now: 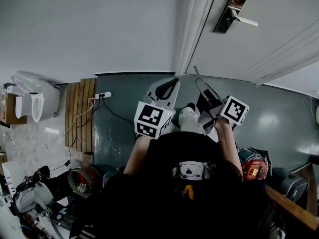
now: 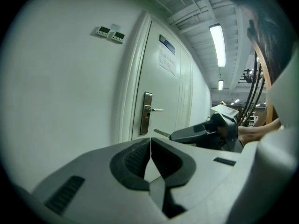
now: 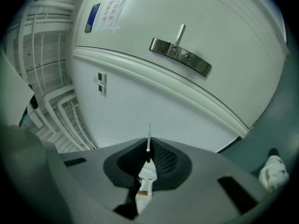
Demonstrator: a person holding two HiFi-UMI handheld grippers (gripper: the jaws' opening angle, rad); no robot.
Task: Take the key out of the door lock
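The door's metal lock plate (image 1: pixel 230 10) with its lever handle (image 1: pixel 244 20) is at the top right of the head view, on the white door (image 1: pixel 279 29). My right gripper (image 1: pixel 199 81) is held away from it, shut on a thin silver key (image 3: pixel 149 135) whose blade sticks out past the jaws. That key (image 2: pixel 161 133) also shows in the left gripper view, at the tip of the right gripper (image 2: pixel 201 132), apart from the lock plate (image 2: pixel 146 112). The lock plate (image 3: pixel 180 56) lies far ahead in the right gripper view. My left gripper (image 2: pixel 150 146) is shut and holds nothing.
A white door frame (image 1: pixel 192 29) runs beside the wall. On the grey floor lie a wooden board (image 1: pixel 79 113), a power strip (image 1: pixel 102 95) with cables, a white fixture (image 1: pixel 35 101) at the left, a round fan (image 1: pixel 83 180) and a red tool (image 1: pixel 253 167).
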